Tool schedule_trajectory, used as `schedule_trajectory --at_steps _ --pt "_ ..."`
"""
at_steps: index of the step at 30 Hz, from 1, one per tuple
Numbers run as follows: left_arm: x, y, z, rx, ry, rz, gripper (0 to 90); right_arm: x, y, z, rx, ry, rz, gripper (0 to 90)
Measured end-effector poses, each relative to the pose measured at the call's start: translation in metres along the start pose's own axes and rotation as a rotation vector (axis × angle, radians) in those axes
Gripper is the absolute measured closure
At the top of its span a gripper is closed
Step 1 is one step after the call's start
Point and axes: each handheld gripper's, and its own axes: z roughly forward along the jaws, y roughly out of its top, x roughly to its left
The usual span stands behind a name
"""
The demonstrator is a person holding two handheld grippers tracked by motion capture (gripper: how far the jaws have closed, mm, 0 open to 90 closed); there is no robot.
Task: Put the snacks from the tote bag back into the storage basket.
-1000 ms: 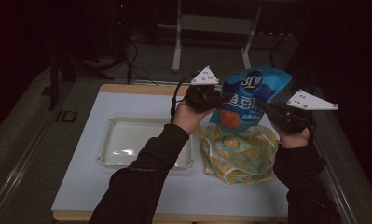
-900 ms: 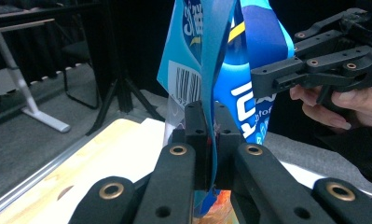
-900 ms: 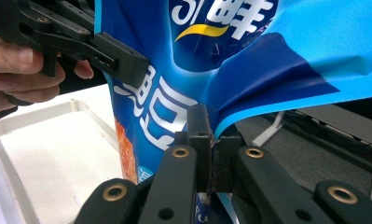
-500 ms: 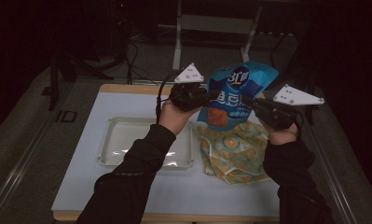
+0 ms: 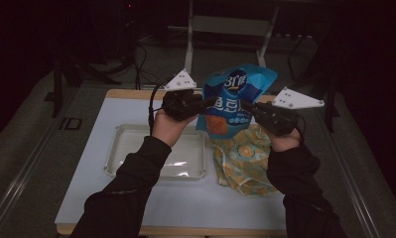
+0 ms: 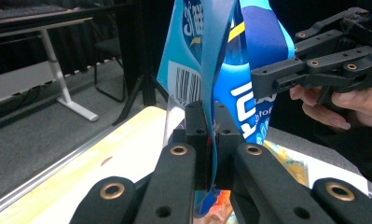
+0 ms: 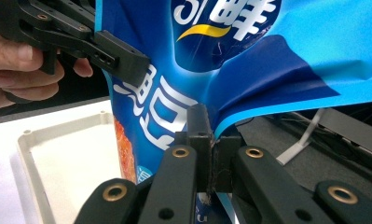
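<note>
- The glossy blue plastic snack bag with white lettering [image 5: 233, 96] is held up in the air, clear of the worktop, strung between the two tools.
- The left tool [image 5: 204, 105] is pressed together on the bag's left edge; in the left gripper view the film [image 6: 211, 135] is seen pinched flat between the black jaws.
- The right tool [image 5: 251, 108] is likewise clamped on the opposite edge, with the bag [image 7: 197, 70] creased and bunching just above the jaws.
- Looks like the step in hand is a carry, or maybe a pull-open. Either way, both pinches should be kept firm and the hands moved together, so the thin film isn't twisted or yanked out of one side.
- Slack between the tools should be kept even; too much pull and the slippery edge could slide free.
- Below the left tool a clear shallow plastic tray [image 5: 117, 163] sits on the white worktop [image 5: 86, 198], apparently empty.
- Below the right tool a crumpled yellow-and-teal patterned cloth [image 5: 242, 163] lies just beside the tray; the bag's bottom hangs above it.
- Nothing is seen blocking the air path between bag and tray, though the tray rim should be cleared if the bag gets lowered there.
</note>
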Motion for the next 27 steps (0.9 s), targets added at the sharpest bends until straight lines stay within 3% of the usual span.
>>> schedule_trajectory --at_steps 27 --pt "0.009 -0.029 -0.071 0.011 0.116 -0.032 89.6 0.046 0.013 0.052 -0.014 0.115 -0.026 89.1"
